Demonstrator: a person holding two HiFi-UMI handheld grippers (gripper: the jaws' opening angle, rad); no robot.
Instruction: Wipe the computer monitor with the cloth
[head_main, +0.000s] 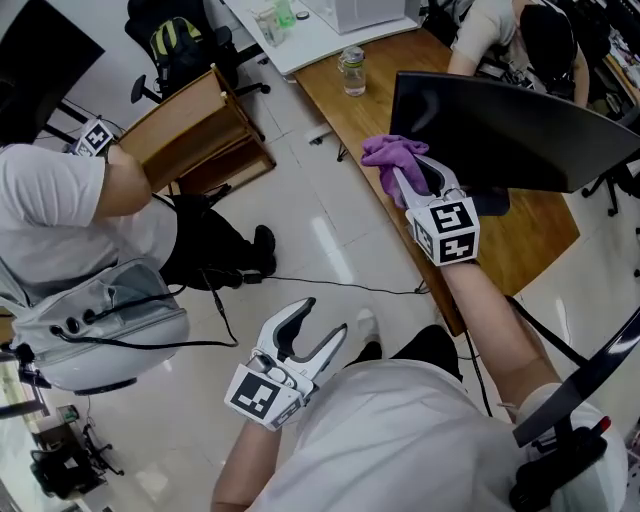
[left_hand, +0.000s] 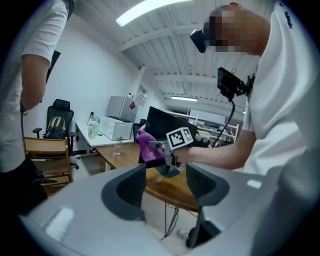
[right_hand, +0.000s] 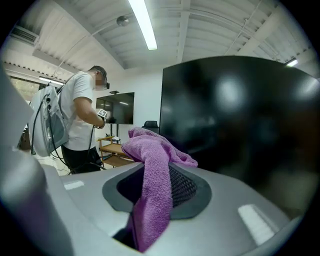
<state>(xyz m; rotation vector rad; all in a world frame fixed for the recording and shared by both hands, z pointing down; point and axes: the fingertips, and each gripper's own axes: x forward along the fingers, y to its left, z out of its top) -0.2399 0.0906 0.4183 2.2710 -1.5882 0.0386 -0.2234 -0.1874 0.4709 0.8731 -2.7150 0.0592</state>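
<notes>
Left gripper (head_main: 322, 322) near, low over floor (head_main: 325, 225), jaws apart, nothing between them. Right gripper (head_main: 418, 182) farther right, clamped on purple cloth (head_main: 388, 153). Cloth bunched at left edge of dark monitor (head_main: 520, 130), above wooden bench (head_main: 360, 115).
</notes>
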